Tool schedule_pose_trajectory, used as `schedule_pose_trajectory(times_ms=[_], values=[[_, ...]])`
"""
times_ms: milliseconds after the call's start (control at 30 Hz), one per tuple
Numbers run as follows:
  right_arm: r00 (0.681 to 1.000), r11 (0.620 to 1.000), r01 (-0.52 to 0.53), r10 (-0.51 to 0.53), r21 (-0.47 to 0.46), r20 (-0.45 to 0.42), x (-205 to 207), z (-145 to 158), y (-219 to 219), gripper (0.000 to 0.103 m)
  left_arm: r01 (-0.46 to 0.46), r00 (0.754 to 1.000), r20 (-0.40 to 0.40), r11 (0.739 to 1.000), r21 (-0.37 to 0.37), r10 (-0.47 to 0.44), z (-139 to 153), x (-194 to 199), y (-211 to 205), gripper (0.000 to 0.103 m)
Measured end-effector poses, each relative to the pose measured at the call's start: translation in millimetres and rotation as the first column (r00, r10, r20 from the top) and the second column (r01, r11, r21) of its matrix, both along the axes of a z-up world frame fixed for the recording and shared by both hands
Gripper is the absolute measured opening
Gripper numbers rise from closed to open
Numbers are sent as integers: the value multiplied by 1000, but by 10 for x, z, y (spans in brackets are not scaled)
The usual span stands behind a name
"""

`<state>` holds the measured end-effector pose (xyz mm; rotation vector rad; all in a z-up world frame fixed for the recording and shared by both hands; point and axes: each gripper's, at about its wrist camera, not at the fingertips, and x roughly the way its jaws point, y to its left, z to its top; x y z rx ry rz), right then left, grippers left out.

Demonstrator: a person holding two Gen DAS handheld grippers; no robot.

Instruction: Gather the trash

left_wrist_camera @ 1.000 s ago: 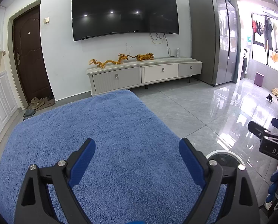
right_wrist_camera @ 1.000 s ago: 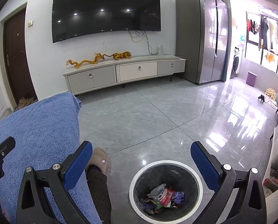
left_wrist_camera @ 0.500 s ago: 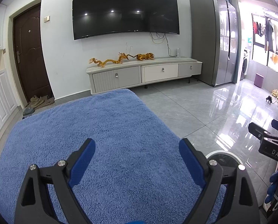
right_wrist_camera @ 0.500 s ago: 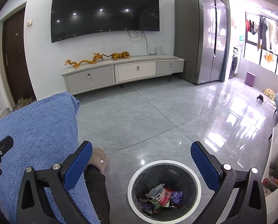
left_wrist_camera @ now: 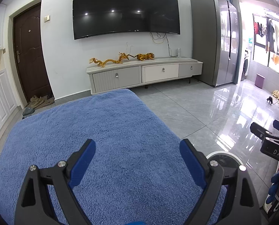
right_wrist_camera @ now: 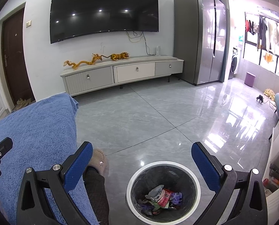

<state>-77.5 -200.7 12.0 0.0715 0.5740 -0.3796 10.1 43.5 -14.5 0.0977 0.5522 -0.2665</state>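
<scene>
Crumpled wrappers lie in the lined trash bin on the floor, directly below the right gripper, whose jaws gape empty. The left gripper, equally wide and empty, hangs over the bare blue towel, with the bin off to its right.

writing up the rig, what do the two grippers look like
Both the left gripper and right gripper match: black plastic frames with triangular cut-outs, silver screws, and two fingers faced with textured blue pads. White lettering marks the right one's side.
</scene>
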Motion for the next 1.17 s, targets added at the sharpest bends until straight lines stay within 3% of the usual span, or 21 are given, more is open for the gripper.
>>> schedule_pose_trajectory(times_ms=[1167], values=[[998,1000,-22,23,-15,57,-104,157,63,103,-15,999,38,999,-32,16,56,-103,47,92]])
